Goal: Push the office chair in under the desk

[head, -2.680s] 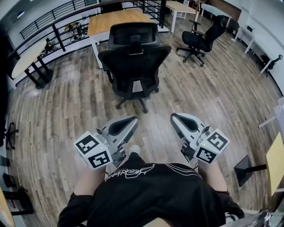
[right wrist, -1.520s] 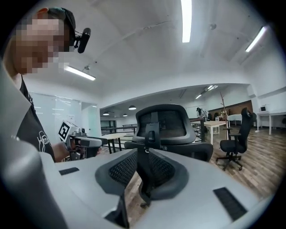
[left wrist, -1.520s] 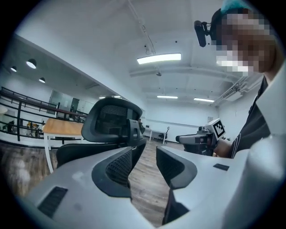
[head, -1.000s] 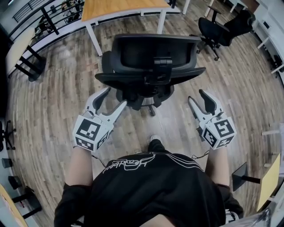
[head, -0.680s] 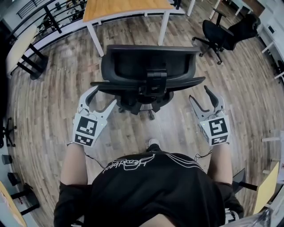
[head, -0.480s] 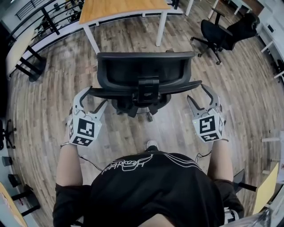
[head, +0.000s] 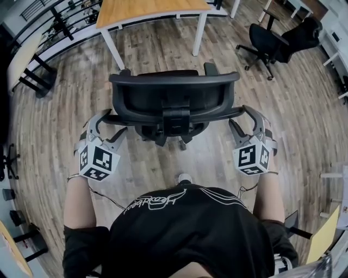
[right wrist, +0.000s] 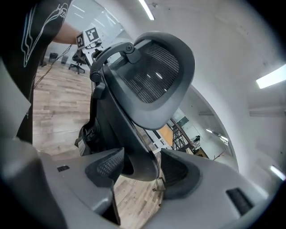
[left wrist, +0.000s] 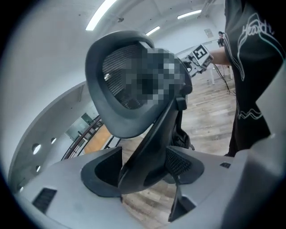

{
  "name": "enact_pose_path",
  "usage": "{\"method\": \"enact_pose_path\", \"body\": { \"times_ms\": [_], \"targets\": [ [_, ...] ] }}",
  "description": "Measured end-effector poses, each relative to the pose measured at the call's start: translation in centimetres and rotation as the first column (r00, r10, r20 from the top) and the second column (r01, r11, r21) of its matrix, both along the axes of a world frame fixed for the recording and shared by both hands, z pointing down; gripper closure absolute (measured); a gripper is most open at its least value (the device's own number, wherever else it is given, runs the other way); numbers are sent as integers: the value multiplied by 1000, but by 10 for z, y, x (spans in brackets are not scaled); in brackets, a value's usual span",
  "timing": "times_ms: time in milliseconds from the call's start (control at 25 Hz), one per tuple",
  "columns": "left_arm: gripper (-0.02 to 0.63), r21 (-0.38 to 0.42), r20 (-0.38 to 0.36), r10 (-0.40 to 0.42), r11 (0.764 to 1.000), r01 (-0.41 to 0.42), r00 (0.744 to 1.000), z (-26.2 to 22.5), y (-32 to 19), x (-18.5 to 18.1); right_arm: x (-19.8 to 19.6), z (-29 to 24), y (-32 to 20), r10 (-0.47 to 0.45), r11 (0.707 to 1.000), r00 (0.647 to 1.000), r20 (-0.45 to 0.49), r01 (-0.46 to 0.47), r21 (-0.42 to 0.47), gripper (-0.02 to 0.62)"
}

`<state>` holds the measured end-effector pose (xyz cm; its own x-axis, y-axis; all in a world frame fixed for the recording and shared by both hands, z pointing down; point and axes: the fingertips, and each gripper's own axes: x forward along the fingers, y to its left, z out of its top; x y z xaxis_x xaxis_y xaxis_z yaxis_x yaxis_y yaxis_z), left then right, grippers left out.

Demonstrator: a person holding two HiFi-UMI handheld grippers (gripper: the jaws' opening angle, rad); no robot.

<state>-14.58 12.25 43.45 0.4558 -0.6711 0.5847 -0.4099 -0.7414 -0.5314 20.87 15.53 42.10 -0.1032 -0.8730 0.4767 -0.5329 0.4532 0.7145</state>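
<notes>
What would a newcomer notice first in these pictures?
A black office chair fills the middle of the head view, its backrest toward the person. The left gripper and right gripper sit at the backrest's two side edges; their jaws, just opening, stand wide with an edge between each pair. Beyond the chair, at the top, stands a wooden desk.
</notes>
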Motion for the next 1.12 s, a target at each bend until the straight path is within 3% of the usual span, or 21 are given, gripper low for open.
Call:
{"method": "enact_pose_path", "body": {
  "times_ms": [160, 560, 1120],
  "targets": [
    [324, 59, 66, 3, 998, -7, 998, 6, -1, 0, -2, 2, 4, -22, 1000, 999, -23, 22, -9, 345],
    [342, 49, 56, -23, 999, 20, 998, 9, -7, -1, -3, 4, -5, -54, 998, 998, -19, 53, -32, 354],
    [339, 56, 55, -115, 992, 112, 992, 22, -15, -2, 0, 12, -22, -118, 993, 993, -10, 119, 3, 356]
  ]
}}
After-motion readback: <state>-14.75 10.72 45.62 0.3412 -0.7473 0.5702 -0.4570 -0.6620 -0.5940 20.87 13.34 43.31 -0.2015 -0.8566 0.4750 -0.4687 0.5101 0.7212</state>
